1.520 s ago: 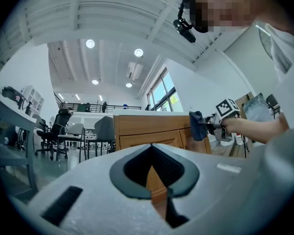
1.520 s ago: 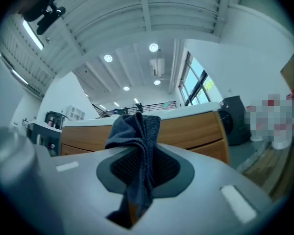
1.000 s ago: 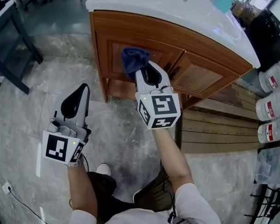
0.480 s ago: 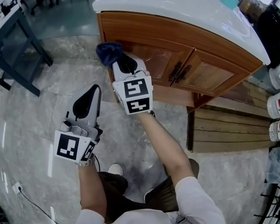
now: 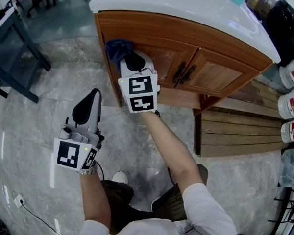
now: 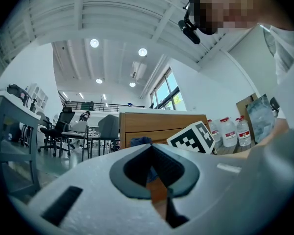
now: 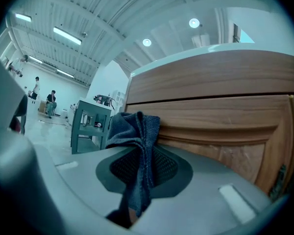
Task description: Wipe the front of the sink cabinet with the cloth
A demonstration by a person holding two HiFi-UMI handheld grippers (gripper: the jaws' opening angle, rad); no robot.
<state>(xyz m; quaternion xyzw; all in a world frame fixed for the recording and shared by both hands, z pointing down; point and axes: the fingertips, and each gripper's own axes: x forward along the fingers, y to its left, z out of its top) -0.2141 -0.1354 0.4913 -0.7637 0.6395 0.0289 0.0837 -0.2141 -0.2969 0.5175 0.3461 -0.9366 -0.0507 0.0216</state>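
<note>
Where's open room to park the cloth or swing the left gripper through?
Bare floor lies between the dark table frame and the cabinet; the white countertop is bare at its left end. Crowded: the door corner where the right gripper holds the cloth, and right of the cabinet, wooden planks and water bottles.
</note>
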